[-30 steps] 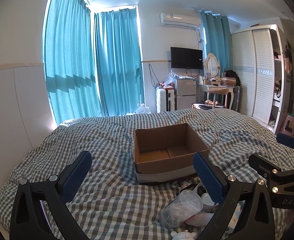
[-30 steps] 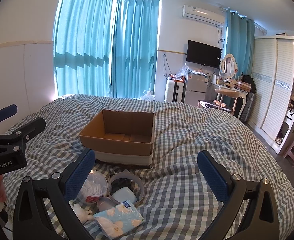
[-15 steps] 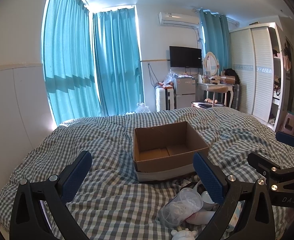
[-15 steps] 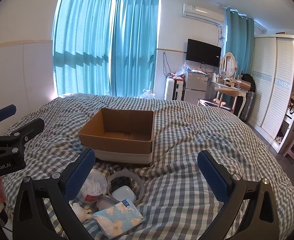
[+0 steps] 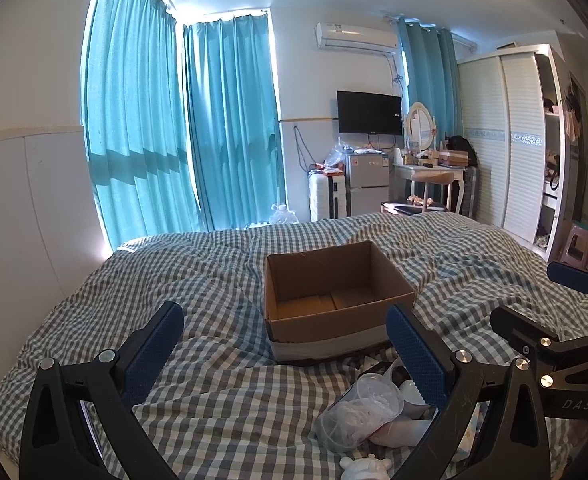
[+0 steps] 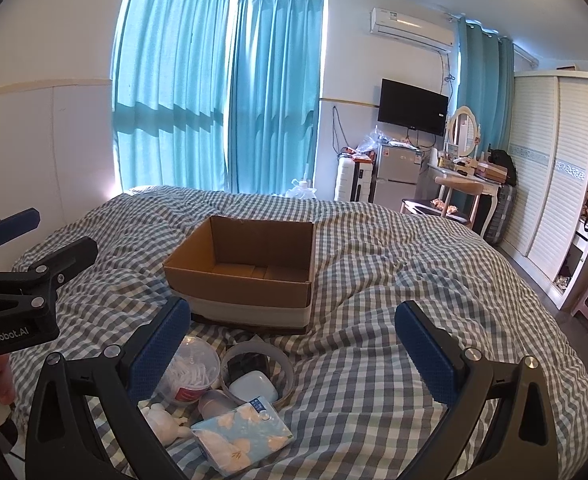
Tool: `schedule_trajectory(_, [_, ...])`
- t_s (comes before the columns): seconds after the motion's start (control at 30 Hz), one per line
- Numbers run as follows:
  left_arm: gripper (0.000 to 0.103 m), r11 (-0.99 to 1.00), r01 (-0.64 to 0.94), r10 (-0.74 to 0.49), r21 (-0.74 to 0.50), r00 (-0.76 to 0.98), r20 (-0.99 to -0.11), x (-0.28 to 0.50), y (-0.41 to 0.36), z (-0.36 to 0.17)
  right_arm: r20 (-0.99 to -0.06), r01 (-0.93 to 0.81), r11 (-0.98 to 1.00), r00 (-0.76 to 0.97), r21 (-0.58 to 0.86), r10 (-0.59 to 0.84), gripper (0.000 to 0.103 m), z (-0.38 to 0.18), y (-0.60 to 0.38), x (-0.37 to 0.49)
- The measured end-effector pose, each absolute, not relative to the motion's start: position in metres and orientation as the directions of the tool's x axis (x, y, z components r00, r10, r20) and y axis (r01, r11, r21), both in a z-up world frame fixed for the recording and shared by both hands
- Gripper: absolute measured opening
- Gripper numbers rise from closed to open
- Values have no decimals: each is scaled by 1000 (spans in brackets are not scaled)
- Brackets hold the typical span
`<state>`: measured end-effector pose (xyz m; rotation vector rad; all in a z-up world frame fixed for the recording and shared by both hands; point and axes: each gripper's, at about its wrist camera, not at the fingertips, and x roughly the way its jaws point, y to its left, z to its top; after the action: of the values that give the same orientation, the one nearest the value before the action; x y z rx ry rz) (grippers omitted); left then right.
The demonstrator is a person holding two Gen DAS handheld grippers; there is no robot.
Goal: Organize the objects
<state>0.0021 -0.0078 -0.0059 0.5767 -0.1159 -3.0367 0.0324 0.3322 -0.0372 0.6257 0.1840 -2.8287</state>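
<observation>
An open, empty cardboard box [image 5: 333, 300] [image 6: 246, 272] sits on the checked bed. In front of it lies a small pile: a clear tub of cotton swabs [image 6: 192, 374] [image 5: 357, 408], a tape roll [image 6: 258, 360], a white case [image 6: 254, 386], a floral tissue pack [image 6: 242, 438] and a small white figure [image 6: 160, 420]. My left gripper [image 5: 286, 356] is open and empty, hovering left of the pile. My right gripper [image 6: 294, 348] is open and empty, above the pile's right side.
The checked duvet [image 6: 393, 280] covers the whole bed. A wall panel [image 5: 34, 220] runs along the left. Beyond the bed stand a small fridge [image 5: 367, 184], a suitcase [image 5: 321, 196], a dressing table with chair [image 5: 433, 180] and a wardrobe [image 5: 513, 140].
Both views have barely shifted. Both grippers stay open and the box and pile have not moved.
</observation>
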Motion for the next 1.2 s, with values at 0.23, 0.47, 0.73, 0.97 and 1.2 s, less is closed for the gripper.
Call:
schedule_trajectory(0.23, [103, -996, 30, -60, 88, -930, -363, 3, -6, -6, -424, 262, -962, -881, -73, -208, 103, -34, 331, 34])
schedule_trajectory(0.47, [103, -996, 17, -50, 88, -921, -387, 2, -6, -11, -441, 271, -959, -872, -77, -211, 103, -36, 331, 34])
schedule_trajectory(0.73, [103, -993, -75, 16, 89, -848, -531, -16, -6, -41, -611, 347, -937, -747, -25, -260, 103, -81, 333, 11])
schedule_trajectory(0.97, [103, -991, -105, 27, 89, -782, -623, -31, -7, -78, -682, 403, -914, -680, -43, -268, 102, -118, 332, 14])
schedule_trajectory(1.2, [103, -986, -102, -11, 133, -752, -659, -40, -5, -104, -726, 459, -888, -621, -32, -295, 102, -134, 323, 12])
